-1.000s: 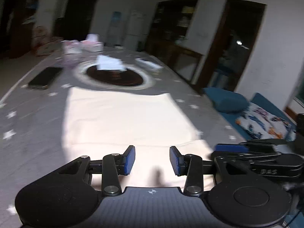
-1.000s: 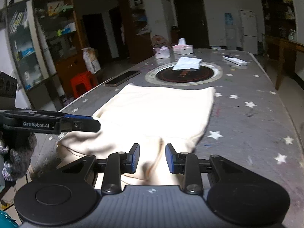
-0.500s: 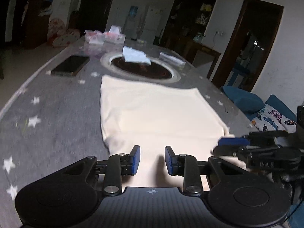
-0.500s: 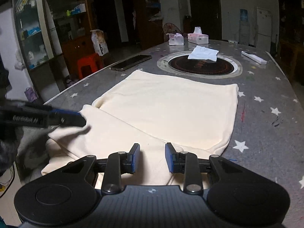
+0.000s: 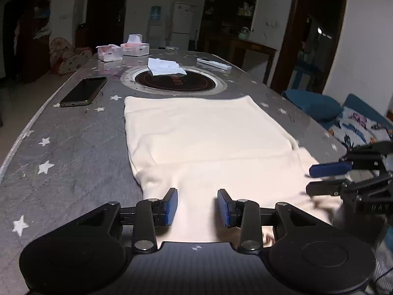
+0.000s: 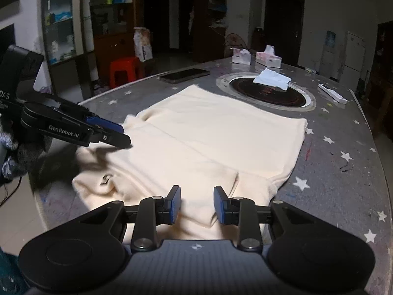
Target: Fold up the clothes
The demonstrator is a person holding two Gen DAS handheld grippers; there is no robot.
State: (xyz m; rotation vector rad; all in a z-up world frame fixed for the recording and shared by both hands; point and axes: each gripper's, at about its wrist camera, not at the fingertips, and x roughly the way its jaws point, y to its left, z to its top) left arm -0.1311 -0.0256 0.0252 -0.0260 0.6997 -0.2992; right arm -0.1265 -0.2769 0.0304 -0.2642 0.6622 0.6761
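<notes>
Left wrist view: the left gripper hangs with jaws apart over the near hem of the cream garment, which fills mid-frame on the starred table, long axis running away toward the hob ring.

Right wrist view: the right gripper, jaws apart and holding nothing, sits low at the garment's near edge, likely lined up for a fold.

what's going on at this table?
A person with a handheld gripper in each hand is folding a cream garment laid flat on a star-patterned table. Both the left gripper and right gripper are open over its near edge, gripping nothing. A phone and tissue boxes sit farther back.
</notes>
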